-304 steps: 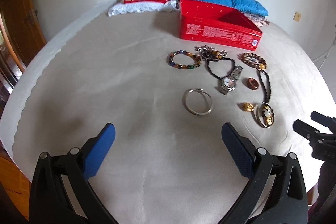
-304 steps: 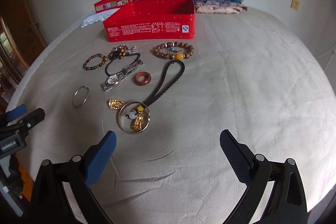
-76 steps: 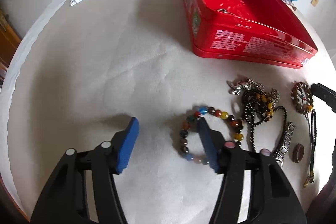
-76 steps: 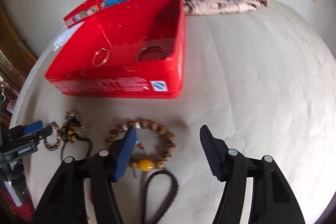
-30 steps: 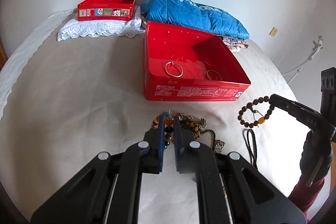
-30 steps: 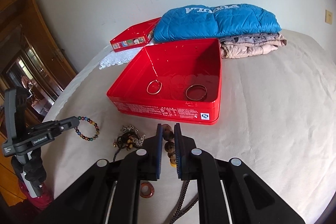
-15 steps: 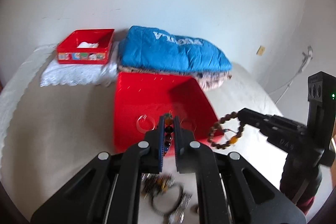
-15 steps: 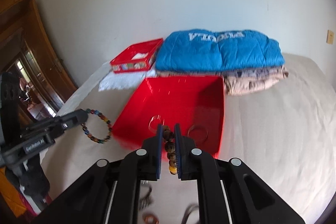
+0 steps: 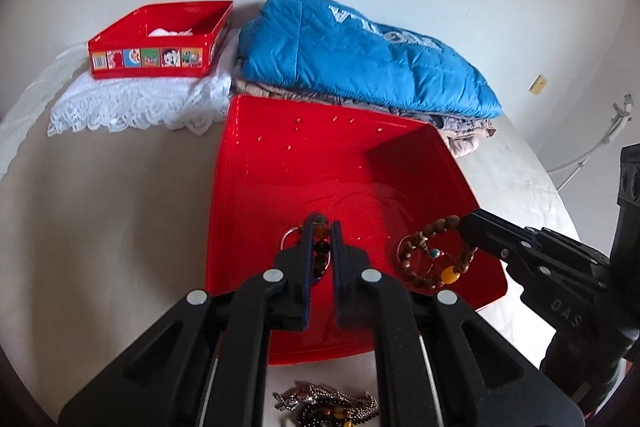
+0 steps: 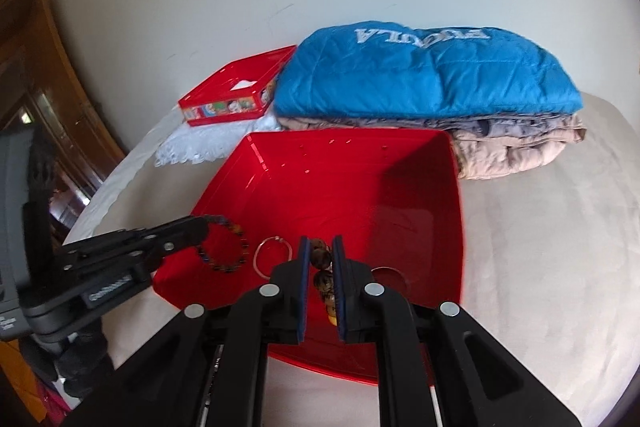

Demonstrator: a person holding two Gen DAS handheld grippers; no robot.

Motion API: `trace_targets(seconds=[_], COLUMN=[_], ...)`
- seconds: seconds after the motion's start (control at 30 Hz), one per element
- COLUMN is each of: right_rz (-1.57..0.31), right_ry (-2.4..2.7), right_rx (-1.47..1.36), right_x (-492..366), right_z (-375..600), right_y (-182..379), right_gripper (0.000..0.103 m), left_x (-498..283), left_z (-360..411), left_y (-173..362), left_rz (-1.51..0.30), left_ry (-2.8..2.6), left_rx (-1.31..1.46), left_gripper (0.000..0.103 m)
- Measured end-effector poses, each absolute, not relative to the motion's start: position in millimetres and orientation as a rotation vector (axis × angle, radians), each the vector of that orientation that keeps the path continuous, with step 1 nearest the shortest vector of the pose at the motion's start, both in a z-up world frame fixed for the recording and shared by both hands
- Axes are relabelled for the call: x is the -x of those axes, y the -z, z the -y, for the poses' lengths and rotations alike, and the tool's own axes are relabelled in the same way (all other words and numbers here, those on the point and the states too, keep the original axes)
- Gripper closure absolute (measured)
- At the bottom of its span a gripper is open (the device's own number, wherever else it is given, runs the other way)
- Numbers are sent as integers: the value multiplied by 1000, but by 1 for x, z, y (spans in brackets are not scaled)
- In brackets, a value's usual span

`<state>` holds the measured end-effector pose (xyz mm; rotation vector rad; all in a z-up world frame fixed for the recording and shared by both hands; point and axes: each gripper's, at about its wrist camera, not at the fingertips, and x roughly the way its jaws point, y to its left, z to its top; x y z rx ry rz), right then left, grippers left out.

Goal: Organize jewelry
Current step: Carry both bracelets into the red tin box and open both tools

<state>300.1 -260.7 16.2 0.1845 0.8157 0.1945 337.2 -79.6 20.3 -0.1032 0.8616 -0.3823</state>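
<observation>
Carried both bracelets from bed to above red tin (image 9: 256, 163). Left gripper (image 9: 320, 231) jaws clamped multicoloured bead bracelet (image 10: 224, 247); right gripper (image 10: 319, 247) jaws clamped wooden bead bracelet (image 9: 434, 253). Drop-off step; next, opening jaws over tin.

We see a plain red box (image 9: 256, 187) ahead of the black, blue-padded hand-held gripper (image 9: 321, 239), a blue quilted jacket (image 9: 360, 63) beyond, white lace (image 9: 132, 99), and multicoloured beads (image 10: 228, 247).

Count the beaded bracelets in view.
2. The multicoloured bracelet is clamped in the left tool, the brown wooden-bead bracelet in the right tool, both above the large red tin. The cut-off jewelry heap in front may hide more.
</observation>
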Motion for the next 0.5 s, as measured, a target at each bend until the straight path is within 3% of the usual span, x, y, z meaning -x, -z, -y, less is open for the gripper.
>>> trace_targets(seconds=[0.1, 0.17, 0.2, 0.23, 0.27, 0.33, 0.5], right_rz=[-836, -845, -846, -841, -836, -823, -759], right_ry=[-169, -147, -130, -124, -113, -98, -2], right_rx=[-194, -198, -199, -198, -198, -205, -178], right_x=[-305, -307, -306, -306, -304, -302, -290], right_z=[268, 272, 276, 277, 280, 285, 296], right_y=[-8, -5, -4, -5, -6, -11, -26], right_gripper=[92, 86, 74, 71, 69, 65, 29], left_x=[-342, -344, -344, -344, -344, -341, -330], left_z=[82, 81, 81, 80, 78, 76, 64], left_y=[-12, -8, -7, -6, -7, -10, -32], left_rz=[-889, -897, -903, -903, -893, -874, -806], left_ry=[379, 367, 360, 358, 348, 324, 296], left_rx=[100, 99, 96, 97, 100, 90, 99], left_gripper=[95, 92, 78, 70, 53, 50, 27])
